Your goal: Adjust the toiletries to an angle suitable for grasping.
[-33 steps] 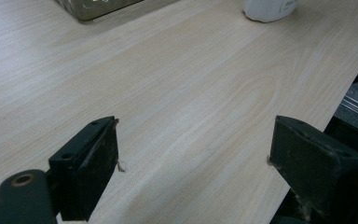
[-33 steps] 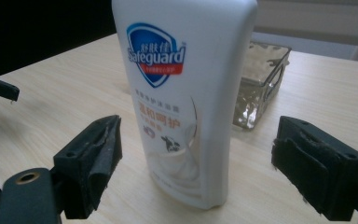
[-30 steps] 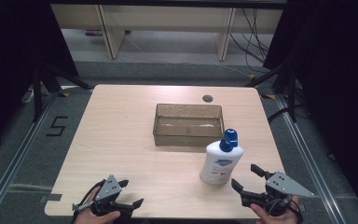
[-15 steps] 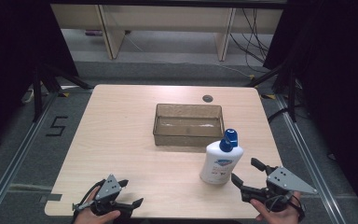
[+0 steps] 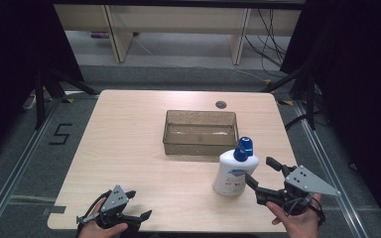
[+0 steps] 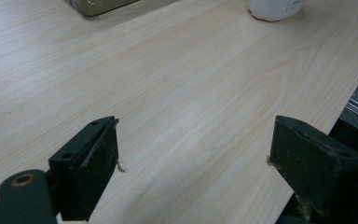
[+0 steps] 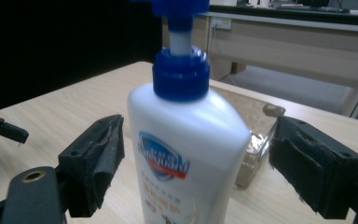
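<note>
A white soap bottle (image 5: pixel 234 172) with a blue pump (image 5: pixel 245 146) stands upright at the table's right front, just in front of a clear brownish bin (image 5: pixel 201 144). My right gripper (image 5: pixel 259 169) is open right beside the bottle, at its right. In the right gripper view the bottle (image 7: pixel 186 140) stands between the two pads (image 7: pixel 105 158), with a gap on each side. My left gripper (image 5: pixel 140 204) is open near the front edge at the left, with nothing in it. In its own view the left gripper (image 6: pixel 193 158) looks over bare wood, with the bottle's base (image 6: pixel 275 7) far off.
The bin (image 7: pixel 257 135) looks empty and sits mid-table. A small round grommet (image 5: pixel 221 104) is set into the wooden table (image 5: pixel 129 139) near its far edge. The table's front edge runs close under both hands. Dark stands and shelving lie beyond the table.
My right gripper has moved forward, so its open jaws now flank the bottle. The left gripper and the bottle have stayed put.
</note>
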### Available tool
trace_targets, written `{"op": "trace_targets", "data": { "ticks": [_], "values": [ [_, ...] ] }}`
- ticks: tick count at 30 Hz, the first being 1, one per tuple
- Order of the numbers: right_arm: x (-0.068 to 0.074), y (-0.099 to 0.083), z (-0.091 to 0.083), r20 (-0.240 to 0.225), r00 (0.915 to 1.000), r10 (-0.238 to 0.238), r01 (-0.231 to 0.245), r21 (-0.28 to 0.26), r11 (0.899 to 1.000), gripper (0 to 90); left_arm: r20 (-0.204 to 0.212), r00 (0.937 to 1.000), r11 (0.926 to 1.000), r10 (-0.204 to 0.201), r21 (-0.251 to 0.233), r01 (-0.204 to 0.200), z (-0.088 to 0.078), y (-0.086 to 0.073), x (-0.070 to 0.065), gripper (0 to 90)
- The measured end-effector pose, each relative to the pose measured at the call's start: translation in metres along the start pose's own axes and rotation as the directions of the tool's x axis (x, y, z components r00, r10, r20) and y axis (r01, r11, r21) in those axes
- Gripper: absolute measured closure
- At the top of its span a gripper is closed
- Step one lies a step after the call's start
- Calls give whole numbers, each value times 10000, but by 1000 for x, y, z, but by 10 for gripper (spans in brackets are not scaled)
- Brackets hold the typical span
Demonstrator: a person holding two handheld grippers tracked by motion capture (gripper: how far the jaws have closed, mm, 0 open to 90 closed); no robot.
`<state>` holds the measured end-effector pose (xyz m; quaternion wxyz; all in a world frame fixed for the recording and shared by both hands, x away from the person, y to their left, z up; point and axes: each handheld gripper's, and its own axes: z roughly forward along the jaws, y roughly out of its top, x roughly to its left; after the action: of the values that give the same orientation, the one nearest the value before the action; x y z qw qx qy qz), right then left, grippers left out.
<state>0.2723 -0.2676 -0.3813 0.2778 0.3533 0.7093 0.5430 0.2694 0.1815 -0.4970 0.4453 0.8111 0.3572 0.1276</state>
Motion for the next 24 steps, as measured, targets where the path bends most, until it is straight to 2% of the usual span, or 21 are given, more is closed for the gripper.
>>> {"op": "trace_targets", "data": {
  "ticks": [2, 6, 8, 9, 10, 11, 12, 13, 16, 17, 19, 20, 23, 24],
  "values": [
    [0, 5, 2, 11, 9999, -145, 145, -66, 9999, 185, 63, 10000, 10000, -31, -9, 31, 0, 0, 1, 149],
    [1, 10, 6, -185, 9998, 44, -46, -140, 9999, 191, 1, 10000, 10000, -10, 11, 10, 0, 0, 0, 149],
    [2, 12, 8, -131, 9999, 107, -109, -149, 9998, 192, -4, 9998, 9997, 183, 152, -183, -1, 0, 2, 149],
    [1, 13, 10, -161, 9998, -143, 140, -169, 9998, 195, -42, 9998, 9997, 181, 141, -180, -1, 0, 2, 149],
    [2, 14, 10, -196, 9998, -32, 30, -117, 9999, 197, 20, 10000, 10000, -7, -42, 7, 1, 0, 0, 149],
    [3, 15, 13, -258, 9997, 6, -12, -228, 9997, 199, 31, 10000, 10000, -3, -22, 3, 1, 0, 0, 149],
    [3, 16, 14, -304, 9995, -27, 19, -245, 9997, 200, -55, 9998, 9998, 167, 96, -167, 0, 0, 2, 149],
    [2, 18, 16, -236, 9996, -173, 167, -243, 9996, 203, 91, 9998, 9997, 178, 155, -179, -1, 0, 2, 149],
    [3, 24, 20, -205, 9995, -250, 241, -402, 9989, 217, 21, 10000, 10000, 12, 9, -12, 0, 0, 0, 149],
    [2, 25, 21, -134, 9994, -312, 306, -381, 9988, 226, 83, 9998, 9998, 174, 130, -175, -1, 0, 2, 149],
    [2, 28, 24, -141, 9994, -301, 296, -383, 9988, 242, 64, 9998, 9998, 166, 115, -166, -1, 0, 2, 149],
    [1, 29, 25, -149, 9994, -326, 320, -406, 9987, 248, 27, 10000, 10000, 7, 8, -7, 0, 0, 0, 149],
    [2, 30, 30, -302, 9995, -99, 87, -380, 9992, 280, -29, 9999, 9998, 169, 143, -168, -1, 0, 2, 149],
    [0, 30, 32, -240, 9992, -334, 323, -421, 9986, 289, -34, 9999, 9999, 122, 100, -122, 0, 0, 1, 149]
  ]
}}
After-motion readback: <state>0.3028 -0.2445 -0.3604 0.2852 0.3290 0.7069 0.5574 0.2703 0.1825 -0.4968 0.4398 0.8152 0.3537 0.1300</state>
